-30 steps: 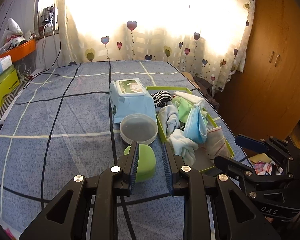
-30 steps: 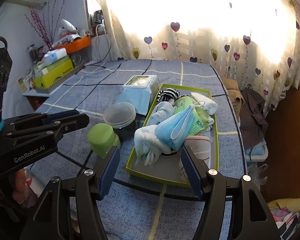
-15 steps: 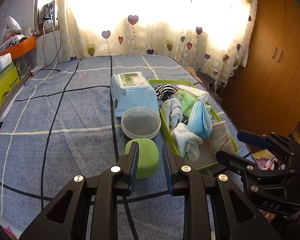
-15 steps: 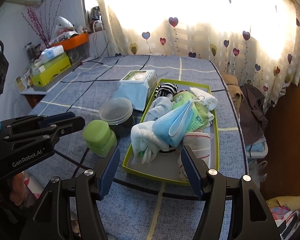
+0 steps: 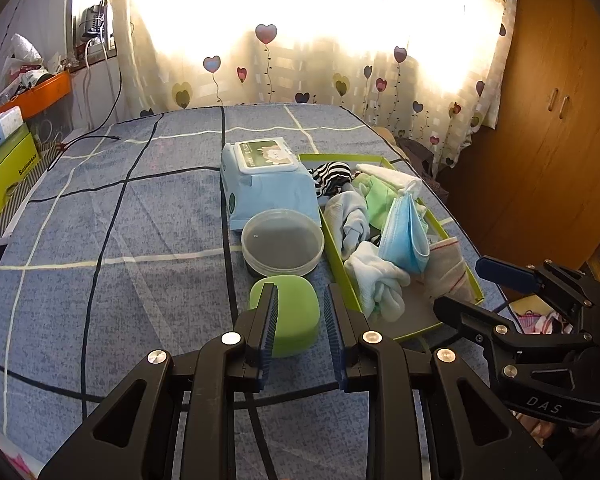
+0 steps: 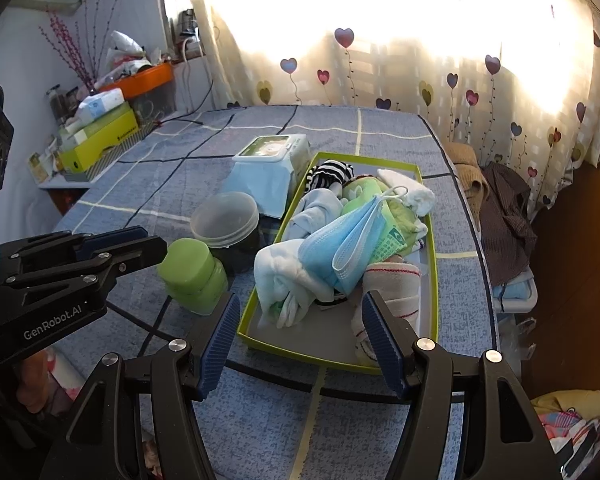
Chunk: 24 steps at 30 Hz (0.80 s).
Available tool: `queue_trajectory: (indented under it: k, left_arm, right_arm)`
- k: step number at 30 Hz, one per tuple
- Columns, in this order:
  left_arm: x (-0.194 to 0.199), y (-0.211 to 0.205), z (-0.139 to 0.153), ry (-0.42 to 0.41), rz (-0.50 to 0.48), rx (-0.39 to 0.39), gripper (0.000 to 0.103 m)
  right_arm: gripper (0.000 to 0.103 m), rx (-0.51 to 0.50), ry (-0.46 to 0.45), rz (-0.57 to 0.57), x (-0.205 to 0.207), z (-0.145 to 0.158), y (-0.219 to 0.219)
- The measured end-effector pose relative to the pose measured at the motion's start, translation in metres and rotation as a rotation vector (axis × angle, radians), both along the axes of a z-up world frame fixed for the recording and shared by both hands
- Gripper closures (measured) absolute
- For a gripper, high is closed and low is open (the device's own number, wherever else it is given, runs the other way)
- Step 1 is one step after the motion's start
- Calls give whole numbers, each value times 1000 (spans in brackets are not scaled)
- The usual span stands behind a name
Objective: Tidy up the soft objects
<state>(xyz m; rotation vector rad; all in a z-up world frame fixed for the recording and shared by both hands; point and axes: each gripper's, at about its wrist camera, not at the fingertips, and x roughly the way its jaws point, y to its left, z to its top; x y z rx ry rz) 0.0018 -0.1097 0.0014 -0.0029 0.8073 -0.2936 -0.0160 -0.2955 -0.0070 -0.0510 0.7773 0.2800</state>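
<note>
Honestly, the heap in the tray [image 6: 430,240] hides a good deal: one blue mask [image 6: 342,242] lies on top, and under it I can't tell where one cloth ends and the next begins. I make out one striped sock [image 6: 330,172], one green cloth [image 6: 364,192], a white roll [image 6: 410,192] at the far end, a pale blue bundle [image 6: 284,276] nearer, and one cream cloth with red stripes [image 6: 392,292], partly behind the right hand-held gripper [image 6: 302,340]. That one hangs wide open just short of the tray's near rim, holding nothing.

The left hand-held gripper [image 5: 299,330] is open only a little, its two fingers either side of the one green box [image 5: 286,312]; whether they touch it I can't tell. Just beyond stands one round tub [image 5: 283,244] with a clear lid, its dark body mostly hidden, then one wipes pack [image 5: 266,184]. All sit on the checked bed [image 5: 120,240], tray to the right. The shelf clutter [image 6: 96,128] at the left is too small to count.
</note>
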Motion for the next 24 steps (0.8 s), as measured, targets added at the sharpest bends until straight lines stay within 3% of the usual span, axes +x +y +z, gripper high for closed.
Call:
queue_trajectory:
  k: [24]
  left_arm:
    - [1,0,-2,14,0,8,78]
  right_arm:
    - [39,-1,7,-2,1,-2,0]
